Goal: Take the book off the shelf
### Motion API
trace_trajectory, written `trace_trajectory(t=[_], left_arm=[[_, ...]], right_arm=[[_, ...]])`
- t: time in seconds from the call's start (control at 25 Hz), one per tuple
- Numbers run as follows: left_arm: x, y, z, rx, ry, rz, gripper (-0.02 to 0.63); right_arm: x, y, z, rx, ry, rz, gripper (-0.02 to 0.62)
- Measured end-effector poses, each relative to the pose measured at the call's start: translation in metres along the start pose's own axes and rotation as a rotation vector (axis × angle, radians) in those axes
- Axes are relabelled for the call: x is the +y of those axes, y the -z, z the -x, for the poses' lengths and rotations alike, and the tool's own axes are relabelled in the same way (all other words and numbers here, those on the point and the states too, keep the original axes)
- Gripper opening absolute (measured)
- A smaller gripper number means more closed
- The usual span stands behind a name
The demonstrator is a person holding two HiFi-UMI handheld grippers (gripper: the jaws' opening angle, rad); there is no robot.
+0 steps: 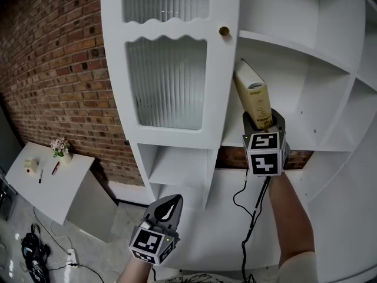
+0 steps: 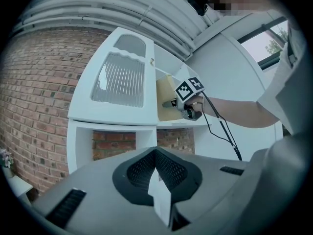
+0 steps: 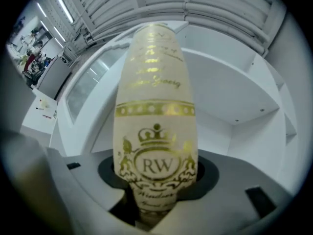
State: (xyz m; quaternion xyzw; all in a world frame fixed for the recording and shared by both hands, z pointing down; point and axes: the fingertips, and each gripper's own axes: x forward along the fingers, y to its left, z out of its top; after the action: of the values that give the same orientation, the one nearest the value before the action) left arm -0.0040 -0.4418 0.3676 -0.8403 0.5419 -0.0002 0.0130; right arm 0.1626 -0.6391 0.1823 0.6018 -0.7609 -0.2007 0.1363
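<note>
Carefully: your right hand-held gripper [image 1: 263, 122] pinches the cream book [image 1: 252, 92] by its lower end, tilted over the shelf [image 1: 312, 141] front; top-heavy, it may pivot loose or clip the cabinet door [image 1: 171, 69]. Your left hand-held gripper [image 1: 168, 208] hangs pressed together, empty

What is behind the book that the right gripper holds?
Only the white shelf compartment: its back wall and its board look bare. The strip directly behind the book is covered, so I cannot tell what is there.
</note>
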Motion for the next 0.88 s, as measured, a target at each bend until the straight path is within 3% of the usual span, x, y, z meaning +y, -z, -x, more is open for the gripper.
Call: trace_trajectory(t=[0.12,0.28,0.44,0.88], left_arm=[[-0.003,-0.009,0.008,-0.041,-0.001,-0.019,0.003],[-0.009,-0.003,0.022,-0.020,0.002,-0.006,0.004],[-0.016,-0.002,0.034,0.008,0.001,-0.002,0.003],[-0.040,0.005,0.050,-0.019,0.052,0.006,0.003]], right_arm=[[0.003,-0.008,0.028,-0.040,0.008,-0.006,0.229],[0.012,-0.004,0.059,-0.074,0.003,-0.016,0.229],[0.023,0.006,0.095,-0.095,-0.005,-0.033,0.229],[0.067,0.048,0.179,-0.115,-0.047,-0.091,0.229]])
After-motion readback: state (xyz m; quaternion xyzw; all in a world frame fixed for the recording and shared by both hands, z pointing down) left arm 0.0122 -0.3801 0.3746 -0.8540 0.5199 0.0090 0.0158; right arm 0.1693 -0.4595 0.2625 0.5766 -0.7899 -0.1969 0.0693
